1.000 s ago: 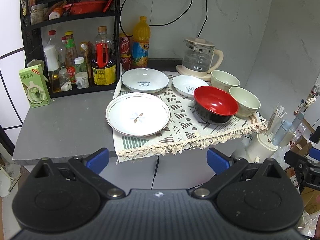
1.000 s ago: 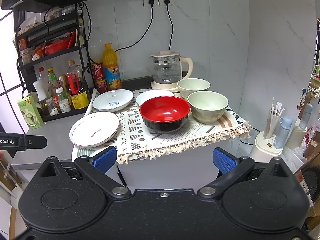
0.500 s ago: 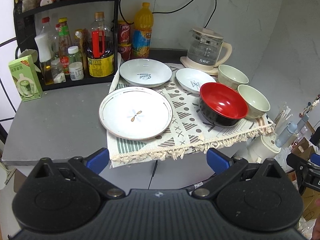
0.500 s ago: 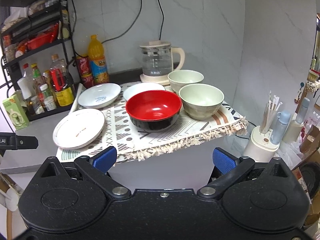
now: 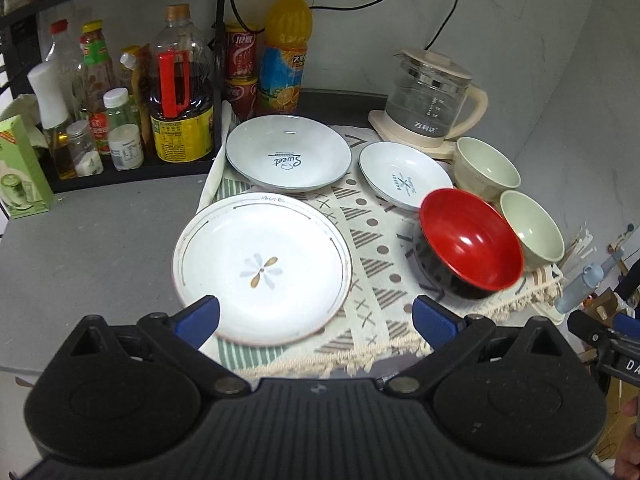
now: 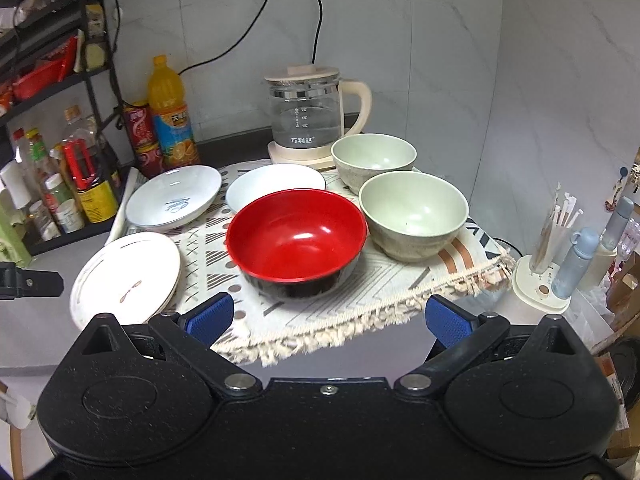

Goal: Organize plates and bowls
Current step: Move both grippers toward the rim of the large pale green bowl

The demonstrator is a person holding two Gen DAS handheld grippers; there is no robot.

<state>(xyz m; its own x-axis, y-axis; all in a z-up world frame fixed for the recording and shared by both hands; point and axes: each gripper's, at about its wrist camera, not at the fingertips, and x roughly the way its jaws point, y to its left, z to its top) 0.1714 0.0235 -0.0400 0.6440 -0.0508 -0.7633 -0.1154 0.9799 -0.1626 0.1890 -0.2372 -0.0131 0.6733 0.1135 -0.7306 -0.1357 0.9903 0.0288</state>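
A patterned cloth [image 5: 372,280] on a grey counter carries the dishes. A large white flower plate [image 5: 262,266] lies nearest my open left gripper [image 5: 316,318], whose left fingertip overlaps its near rim. Behind it sit a deep "Sweet" plate [image 5: 288,158] and a small white plate [image 5: 404,174]. A red bowl [image 6: 296,236] stands just beyond my open right gripper [image 6: 328,318], with two pale green bowls [image 6: 414,212] [image 6: 374,156] to its right. Both grippers hold nothing.
A black rack with bottles and jars [image 5: 120,108] stands at the back left, an orange drink bottle [image 5: 286,52] and cans beside it. A glass kettle [image 6: 306,114] sits at the back. A chopstick holder and blue bottle [image 6: 560,248] stand off the counter's right.
Both grippers have moved forward and closer to the counter, so the dishes look larger. The left one now reaches the flower plate's rim. No dish has moved.
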